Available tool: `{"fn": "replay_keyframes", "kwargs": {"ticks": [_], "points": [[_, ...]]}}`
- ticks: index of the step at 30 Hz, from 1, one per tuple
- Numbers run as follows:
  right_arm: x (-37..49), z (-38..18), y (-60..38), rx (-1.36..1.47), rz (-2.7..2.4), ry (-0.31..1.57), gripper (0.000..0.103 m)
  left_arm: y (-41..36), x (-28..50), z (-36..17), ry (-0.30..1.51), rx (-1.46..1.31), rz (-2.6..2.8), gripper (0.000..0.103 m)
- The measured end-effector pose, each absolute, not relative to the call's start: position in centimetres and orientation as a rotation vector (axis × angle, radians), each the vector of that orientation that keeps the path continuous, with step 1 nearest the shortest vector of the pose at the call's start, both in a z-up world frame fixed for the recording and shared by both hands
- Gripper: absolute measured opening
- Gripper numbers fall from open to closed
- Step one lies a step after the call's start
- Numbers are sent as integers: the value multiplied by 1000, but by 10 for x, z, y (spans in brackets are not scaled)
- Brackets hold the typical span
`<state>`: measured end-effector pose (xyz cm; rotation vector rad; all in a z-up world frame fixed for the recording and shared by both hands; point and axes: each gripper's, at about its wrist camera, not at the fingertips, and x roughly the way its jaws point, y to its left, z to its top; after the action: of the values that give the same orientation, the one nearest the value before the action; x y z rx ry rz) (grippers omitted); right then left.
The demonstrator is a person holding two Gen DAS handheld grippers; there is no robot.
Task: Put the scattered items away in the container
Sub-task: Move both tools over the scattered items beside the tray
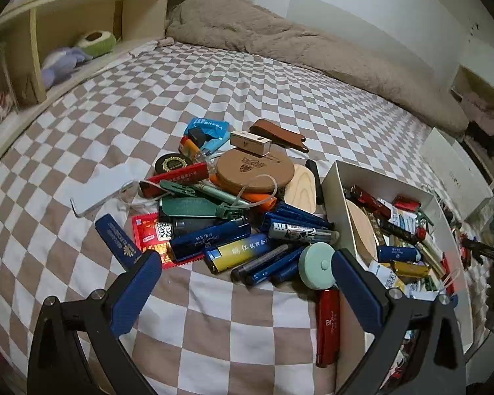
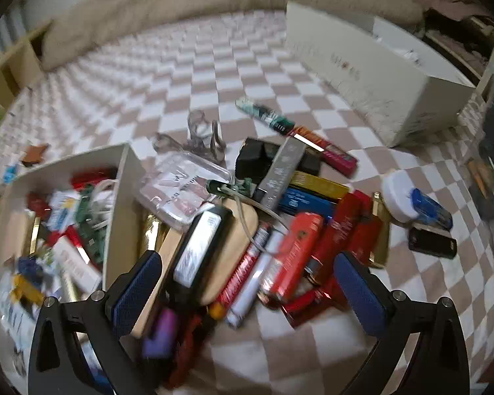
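**Both grippers hovering over clutter on the bed**

Holding the left gripper (image 1: 247,268) low above the pile (image 1: 233,210), jaws spread wide, gripping nothing. Poising the right gripper (image 2: 247,268) likewise, wide open and empty, over a second heap (image 2: 280,230). Sitting between the two heaps on the checkered bedsheet (image 1: 214,75), the white box (image 1: 337,177) already carrying lighters, packets and, apparently, a wooden disc (image 1: 362,230); blurred in the right view.
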<state>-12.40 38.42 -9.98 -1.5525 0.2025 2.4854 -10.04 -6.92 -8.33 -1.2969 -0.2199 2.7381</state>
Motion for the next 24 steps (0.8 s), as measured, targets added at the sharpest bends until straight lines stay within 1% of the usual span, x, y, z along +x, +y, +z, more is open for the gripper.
{"fn": "replay_keyframes", "kwargs": {"ticks": [3,6,9,11,12,14,17,22,24], "points": [[-148,-123,386,-1684,2377,211,103,-69,-100,-83,-223,-1291,2735,103],[-156,-128,401,-1634,2327,218,103,-68,-100,-86,-180,-1296,2745,103],[-155,-130,412,-1637,2311,264,103,-68,-100,-88,-139,-1304,2755,103],[-148,-133,422,-1644,2309,348,103,-70,-100,-89,-117,-1308,2765,103],[-145,-134,425,-1644,2310,359,103,-70,-100,-90,-110,-1310,2768,103],[-137,-135,428,-1651,2307,347,103,-72,-100,-91,-97,-1316,2776,103],[-124,-137,437,-1640,2298,383,103,-74,-100,-90,-86,-1315,2787,103],[-101,-138,454,-1622,2270,364,103,-79,-98,-89,-75,-1311,2804,103],[-89,-140,465,-1611,2253,397,103,-81,-98,-88,-68,-1310,2813,103]]}}
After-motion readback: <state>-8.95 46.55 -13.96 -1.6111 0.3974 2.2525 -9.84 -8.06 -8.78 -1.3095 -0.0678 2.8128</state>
